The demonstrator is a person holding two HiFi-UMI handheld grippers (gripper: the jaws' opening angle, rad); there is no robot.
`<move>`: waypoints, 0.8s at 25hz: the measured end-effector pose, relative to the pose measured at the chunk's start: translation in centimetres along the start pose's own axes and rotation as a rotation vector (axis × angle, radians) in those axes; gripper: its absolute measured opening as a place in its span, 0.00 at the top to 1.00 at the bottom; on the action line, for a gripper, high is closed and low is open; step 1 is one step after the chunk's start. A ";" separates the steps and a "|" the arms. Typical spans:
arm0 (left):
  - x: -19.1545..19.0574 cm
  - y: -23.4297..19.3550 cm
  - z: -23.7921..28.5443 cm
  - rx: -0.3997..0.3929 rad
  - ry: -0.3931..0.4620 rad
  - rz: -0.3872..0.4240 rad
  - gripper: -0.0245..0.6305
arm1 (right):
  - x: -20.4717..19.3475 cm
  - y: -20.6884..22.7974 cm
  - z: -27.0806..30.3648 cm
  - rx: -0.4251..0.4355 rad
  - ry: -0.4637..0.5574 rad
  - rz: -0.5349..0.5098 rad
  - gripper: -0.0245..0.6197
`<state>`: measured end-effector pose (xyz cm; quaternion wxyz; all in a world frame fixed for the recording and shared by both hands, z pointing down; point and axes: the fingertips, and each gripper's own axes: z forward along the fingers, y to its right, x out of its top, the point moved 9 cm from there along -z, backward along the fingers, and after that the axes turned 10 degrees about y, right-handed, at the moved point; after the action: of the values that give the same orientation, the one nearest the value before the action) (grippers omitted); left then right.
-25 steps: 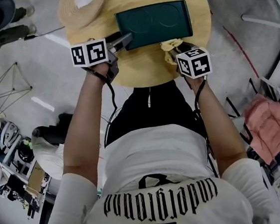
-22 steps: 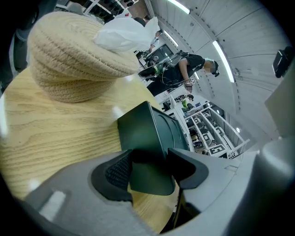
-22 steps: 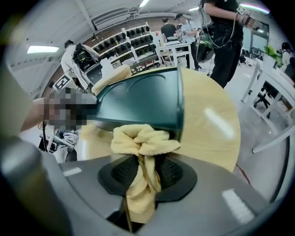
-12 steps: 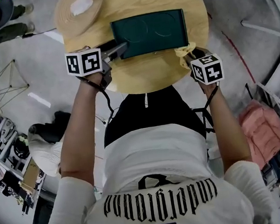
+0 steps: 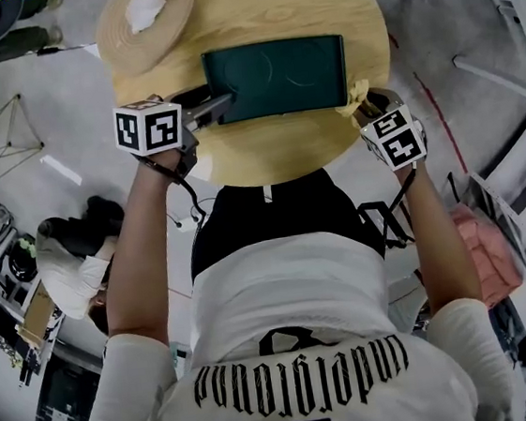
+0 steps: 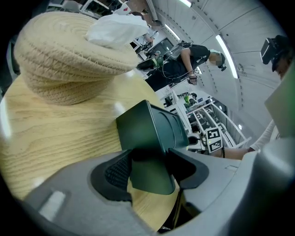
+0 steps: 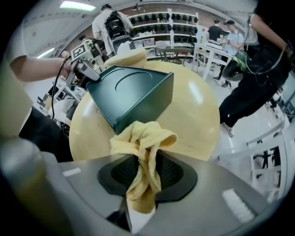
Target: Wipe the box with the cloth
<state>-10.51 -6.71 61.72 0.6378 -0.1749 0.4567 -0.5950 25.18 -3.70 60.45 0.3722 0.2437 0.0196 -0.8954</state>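
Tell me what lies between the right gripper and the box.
The yellow cloth, pinched in the right gripper, bunches up before the box corner; the right gripper view shows it.

On table [image 5: 275,151]: basket [image 5: 131,42] left of box [image 5: 276,79], cloth [image 5: 358,96] right.

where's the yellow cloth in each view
head view: the cloth is right of centre near the top, at the right end of the box, held by the right hand-held gripper.
left gripper view: not in it.
right gripper view: low centre, the cloth is pinched between the jaws, just in front of a box corner.
shared landmark: the dark green box, seen in all three.
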 end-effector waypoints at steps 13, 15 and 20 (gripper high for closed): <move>0.1 -0.1 -0.6 0.013 0.030 -0.045 0.56 | 10.5 6.3 1.6 -0.007 0.061 -0.347 0.79; 0.2 -0.1 -0.6 0.015 0.040 -0.050 0.56 | 11.1 6.6 1.6 -0.016 0.074 -0.357 0.79; -0.2 -0.3 -0.7 0.012 0.040 -0.061 0.56 | 9.9 5.3 0.9 -0.015 0.086 -0.339 0.80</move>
<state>-11.26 -6.36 61.67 0.6112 -0.1728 0.4605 -0.6201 22.39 -14.26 57.56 0.2164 0.2723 0.0829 -0.9339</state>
